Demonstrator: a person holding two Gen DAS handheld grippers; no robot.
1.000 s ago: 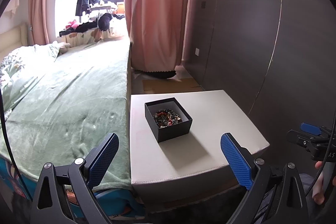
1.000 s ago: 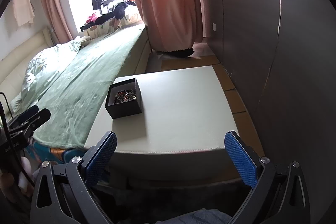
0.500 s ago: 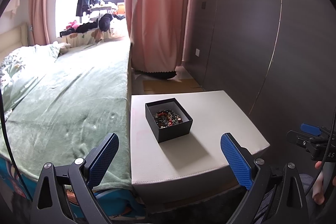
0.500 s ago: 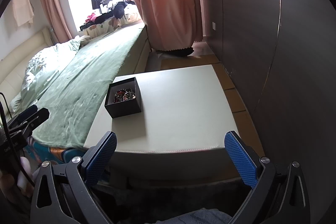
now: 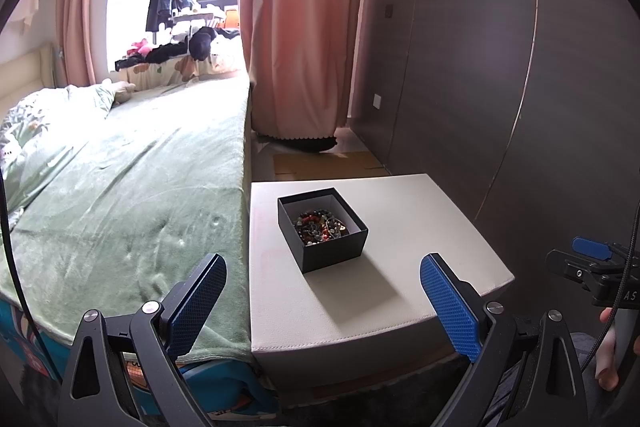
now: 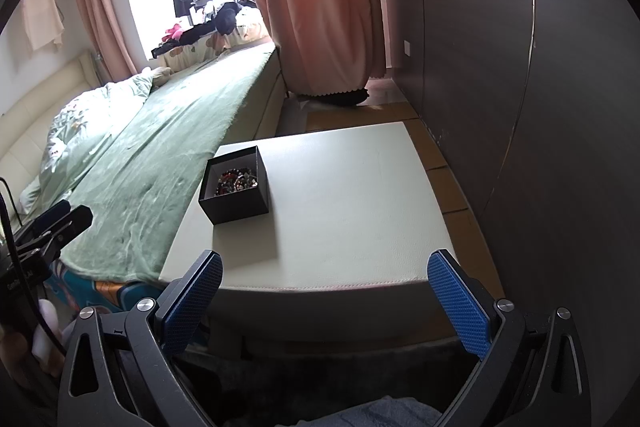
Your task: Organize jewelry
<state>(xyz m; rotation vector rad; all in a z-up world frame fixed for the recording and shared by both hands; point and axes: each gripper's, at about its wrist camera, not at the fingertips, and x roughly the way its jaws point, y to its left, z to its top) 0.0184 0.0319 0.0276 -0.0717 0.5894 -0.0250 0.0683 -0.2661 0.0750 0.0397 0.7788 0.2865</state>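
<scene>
A small open black box (image 5: 322, 234) stands on a cream padded stool (image 5: 400, 291) beside the bed. It holds a tangle of beaded jewelry (image 5: 320, 226). The box (image 6: 235, 183) and jewelry (image 6: 237, 181) also show in the right wrist view, on the stool's left side (image 6: 340, 227). My left gripper (image 5: 323, 303) is open and empty, held back from the stool's near edge. My right gripper (image 6: 325, 299) is open and empty, also short of the near edge. Each gripper shows at the other view's edge, the right one (image 5: 592, 263) and the left one (image 6: 52, 223).
A bed with a green blanket (image 5: 132, 187) runs along the stool's left side. A dark wood wall panel (image 5: 520, 87) stands to the right. A pink curtain (image 5: 296, 27) hangs behind, with cardboard on the floor (image 5: 324, 163) beyond the stool.
Both views have shifted very slightly; the box sits a touch differently in frame. Both grippers stay open and empty.
</scene>
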